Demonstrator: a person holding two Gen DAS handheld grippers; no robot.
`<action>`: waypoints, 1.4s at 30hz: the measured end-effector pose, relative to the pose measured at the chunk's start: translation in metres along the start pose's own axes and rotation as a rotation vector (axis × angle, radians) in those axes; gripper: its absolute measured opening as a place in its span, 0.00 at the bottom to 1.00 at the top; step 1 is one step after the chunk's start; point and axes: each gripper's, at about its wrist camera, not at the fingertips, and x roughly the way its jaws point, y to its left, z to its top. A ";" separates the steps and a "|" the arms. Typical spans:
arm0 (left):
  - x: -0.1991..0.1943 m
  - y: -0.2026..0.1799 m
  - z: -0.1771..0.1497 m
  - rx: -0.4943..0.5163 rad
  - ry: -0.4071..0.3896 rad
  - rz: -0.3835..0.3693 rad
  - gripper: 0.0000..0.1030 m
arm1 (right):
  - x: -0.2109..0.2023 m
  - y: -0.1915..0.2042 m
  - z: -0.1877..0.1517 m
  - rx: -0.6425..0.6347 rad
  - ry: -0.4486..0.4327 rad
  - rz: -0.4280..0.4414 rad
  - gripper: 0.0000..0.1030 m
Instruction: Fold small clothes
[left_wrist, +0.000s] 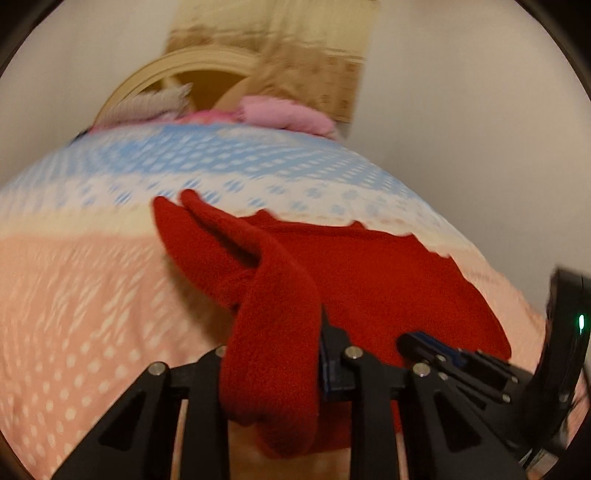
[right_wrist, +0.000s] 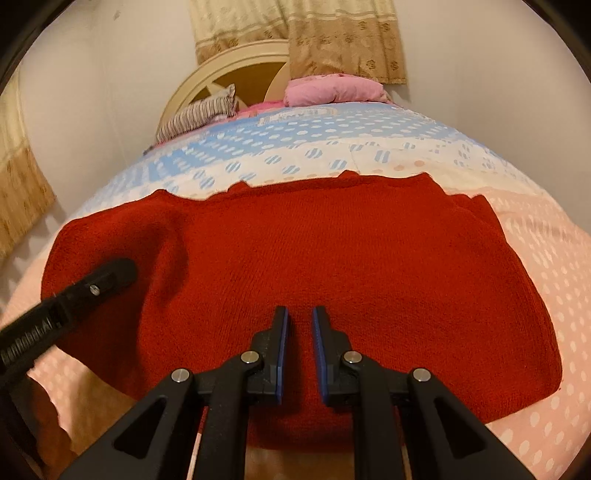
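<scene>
A red knit sweater (right_wrist: 351, 258) lies spread flat on the bed. My left gripper (left_wrist: 280, 332) is shut on one of its sleeves (left_wrist: 273, 317), which is lifted and drapes over the jaws, hiding the left finger. In the right wrist view one of the left gripper's fingers (right_wrist: 110, 275) shows at the sweater's left side. My right gripper (right_wrist: 299, 317) is at the near hem, its blue pads almost together with red knit in the narrow gap. It also appears in the left wrist view as the right gripper (left_wrist: 417, 341), low on the sweater's near edge.
The bedspread (right_wrist: 535, 258) is pink with white dots near me and white and blue further off. A pink pillow (right_wrist: 332, 90) and a striped pillow (right_wrist: 199, 110) lie by the cream headboard (right_wrist: 229, 70). A beige curtain (right_wrist: 332, 37) hangs behind, with a white wall on both sides.
</scene>
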 end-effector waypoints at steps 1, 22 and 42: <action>0.003 -0.008 0.000 0.040 0.005 -0.006 0.24 | 0.000 -0.004 0.001 0.021 -0.001 0.010 0.13; 0.028 -0.026 -0.005 0.119 0.052 -0.070 0.24 | 0.001 -0.018 0.051 0.112 0.026 0.246 0.69; 0.027 -0.042 -0.008 0.185 0.059 -0.087 0.24 | 0.062 0.025 0.075 -0.058 0.248 0.392 0.69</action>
